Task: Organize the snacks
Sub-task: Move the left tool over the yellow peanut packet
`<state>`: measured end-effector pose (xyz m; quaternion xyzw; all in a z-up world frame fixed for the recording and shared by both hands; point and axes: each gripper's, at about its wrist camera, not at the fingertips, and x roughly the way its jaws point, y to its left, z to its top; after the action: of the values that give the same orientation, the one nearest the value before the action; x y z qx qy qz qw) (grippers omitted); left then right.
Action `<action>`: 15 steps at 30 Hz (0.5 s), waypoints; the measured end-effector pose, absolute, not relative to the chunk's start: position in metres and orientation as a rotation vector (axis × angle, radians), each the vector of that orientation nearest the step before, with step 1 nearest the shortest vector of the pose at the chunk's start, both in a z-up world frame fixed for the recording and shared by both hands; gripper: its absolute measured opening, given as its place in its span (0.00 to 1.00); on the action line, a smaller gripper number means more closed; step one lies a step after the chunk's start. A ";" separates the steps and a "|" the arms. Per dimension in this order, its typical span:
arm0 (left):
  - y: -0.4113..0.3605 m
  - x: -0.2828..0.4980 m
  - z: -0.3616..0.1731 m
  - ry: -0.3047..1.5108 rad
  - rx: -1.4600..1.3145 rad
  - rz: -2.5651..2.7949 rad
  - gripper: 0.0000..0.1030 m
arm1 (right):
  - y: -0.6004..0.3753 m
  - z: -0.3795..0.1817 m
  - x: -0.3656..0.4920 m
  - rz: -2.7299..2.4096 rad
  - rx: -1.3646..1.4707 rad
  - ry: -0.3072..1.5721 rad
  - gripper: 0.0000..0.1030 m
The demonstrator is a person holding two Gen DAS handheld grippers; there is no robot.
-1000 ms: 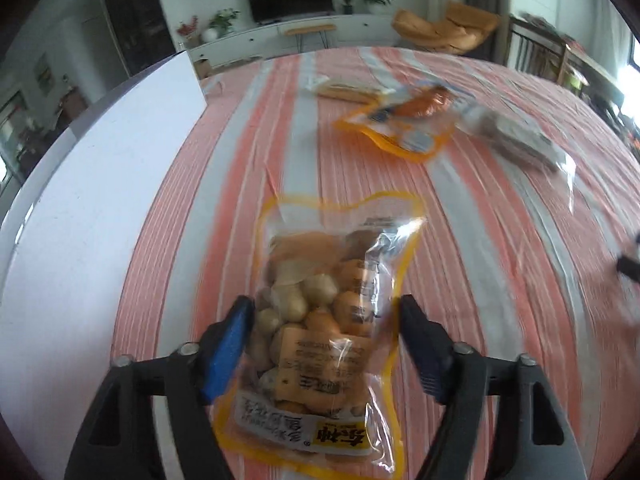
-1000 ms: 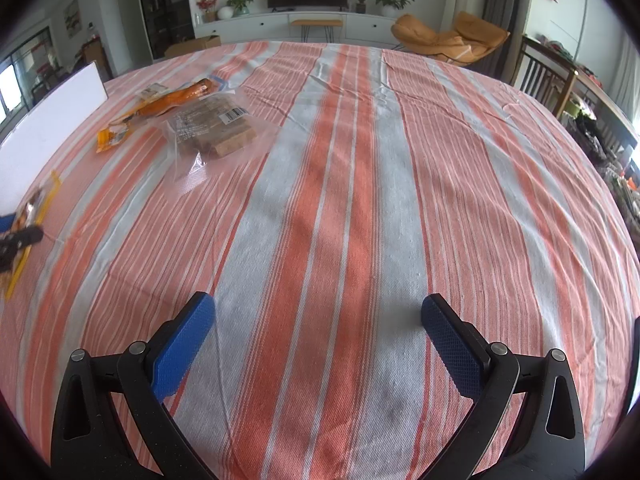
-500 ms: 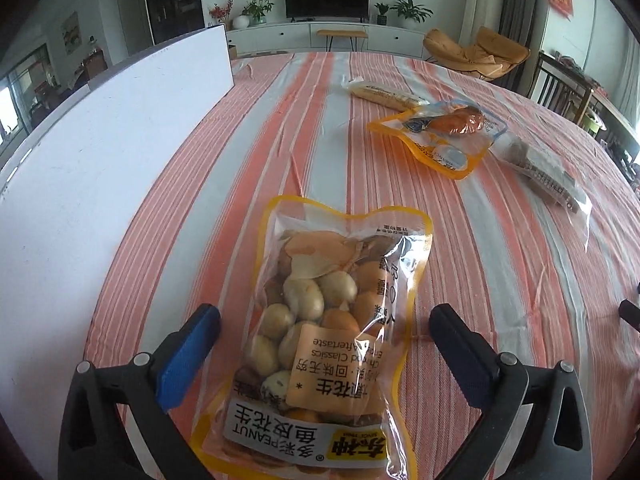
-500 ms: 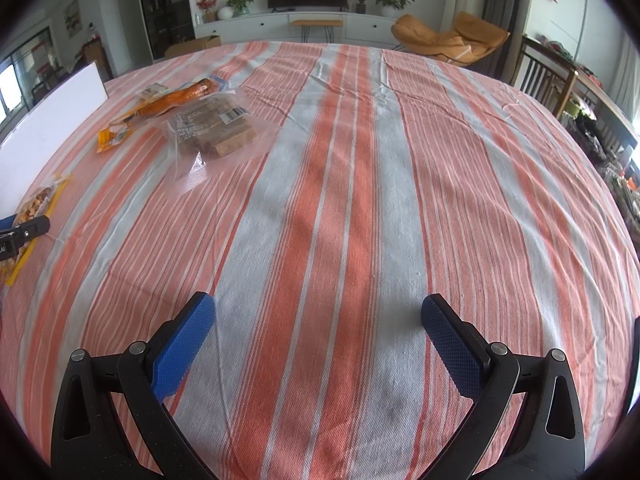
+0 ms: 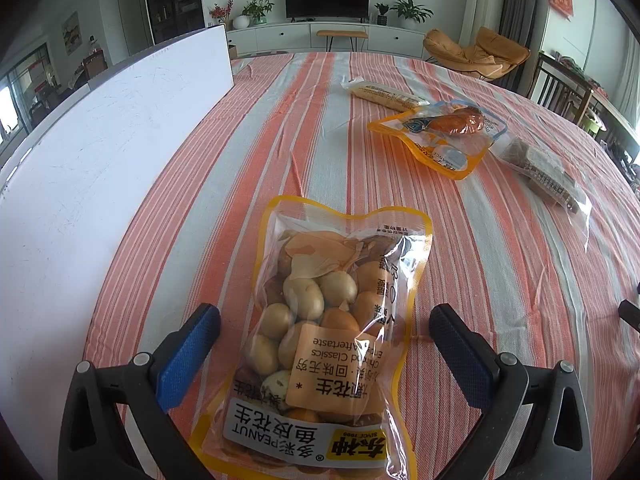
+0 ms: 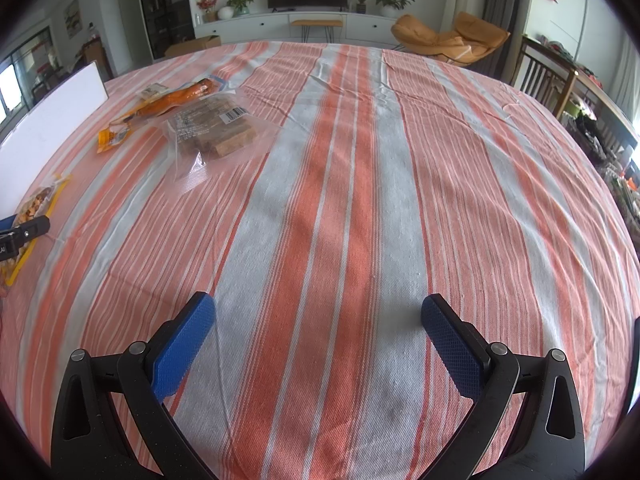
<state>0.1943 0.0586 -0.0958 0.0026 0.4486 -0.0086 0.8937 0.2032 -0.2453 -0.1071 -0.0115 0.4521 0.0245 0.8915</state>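
A clear yellow-edged peanut bag [image 5: 328,320] lies flat on the striped tablecloth, between the fingers of my left gripper [image 5: 324,344], which is open and not touching it. Further off lie an orange snack pouch [image 5: 444,132], a long wrapped bar [image 5: 384,94] and a clear pack of brown bars [image 5: 544,168]. My right gripper [image 6: 318,336] is open and empty above bare cloth. In the right wrist view the brown bar pack [image 6: 212,128] and orange pouch [image 6: 160,108] lie far left, and the peanut bag [image 6: 34,208] shows at the left edge.
A white board [image 5: 100,160] stands along the table's left side, also in the right wrist view [image 6: 48,120]. The striped tablecloth [image 6: 360,200] covers the whole table. Chairs [image 6: 552,80] stand past the right edge.
My left gripper opened and let go of the peanut bag, which now lies flat on the cloth. The gripper pulled back slightly. The right gripper has not moved.
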 end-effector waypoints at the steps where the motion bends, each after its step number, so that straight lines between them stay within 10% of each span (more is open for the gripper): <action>1: 0.059 0.194 -0.096 0.930 0.006 -0.018 1.00 | -0.245 -0.107 0.203 0.051 -0.024 0.938 1.00; 15: 0.063 0.196 -0.096 0.929 0.052 -0.103 1.00 | -0.245 -0.107 0.203 0.051 -0.025 0.938 1.00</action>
<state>0.1960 0.0631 -0.0963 0.0251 0.4479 -0.0495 0.8924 0.2032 -0.2453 -0.1071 -0.0119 0.4520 0.0244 0.8916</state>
